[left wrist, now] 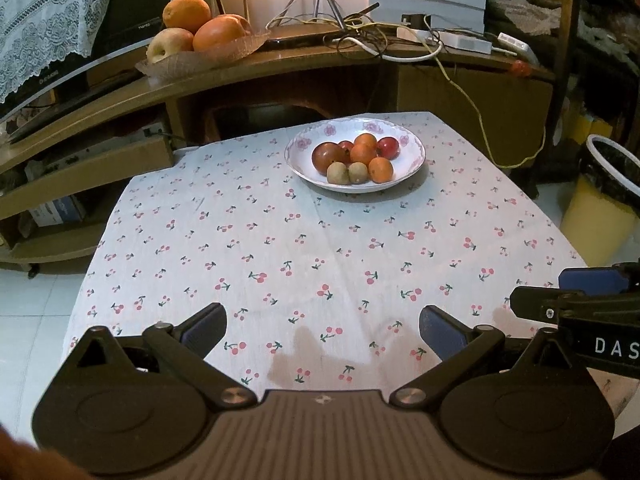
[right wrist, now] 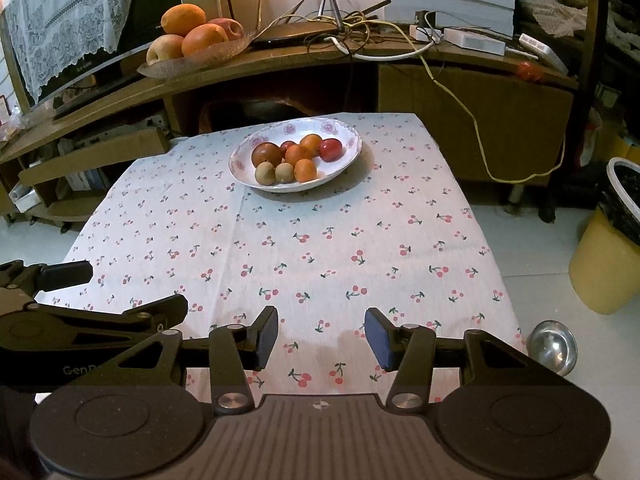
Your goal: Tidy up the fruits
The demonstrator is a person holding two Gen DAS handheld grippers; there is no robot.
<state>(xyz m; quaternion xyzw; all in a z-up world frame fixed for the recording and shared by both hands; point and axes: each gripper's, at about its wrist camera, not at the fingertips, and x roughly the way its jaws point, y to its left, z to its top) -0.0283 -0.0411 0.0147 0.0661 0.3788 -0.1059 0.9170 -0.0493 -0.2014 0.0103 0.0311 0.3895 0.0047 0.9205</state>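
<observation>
While both the left gripper [left wrist: 323, 330] and right gripper [right wrist: 321, 338] hover empty and spread, the plate [left wrist: 412, 162] holds seemingly eight fruits [left wrist: 362, 154] on the table [left wrist: 280, 248].

A matt white cotton-looking tablecloth printed with small red cherries [right wrist: 304, 240] covers the table, creased along soft fold lines. On it sits a glossy white glazed ceramic bowl with pink flower print [right wrist: 352, 140]; inside, two dull, rough brown kiwis [right wrist: 274, 172] lie beside smooth, shiny small orange and red fruits [right wrist: 306, 170]. Behind, the brown wooden sideboard with a semi-gloss top [right wrist: 460, 60] carries a translucent textured glass fruit dish [right wrist: 192, 62]. A white lace cloth [right wrist: 60, 20] hangs at left. A polished round steel bowl [right wrist: 552, 346] gleams on glossy pale floor tiles [right wrist: 532, 216]
</observation>
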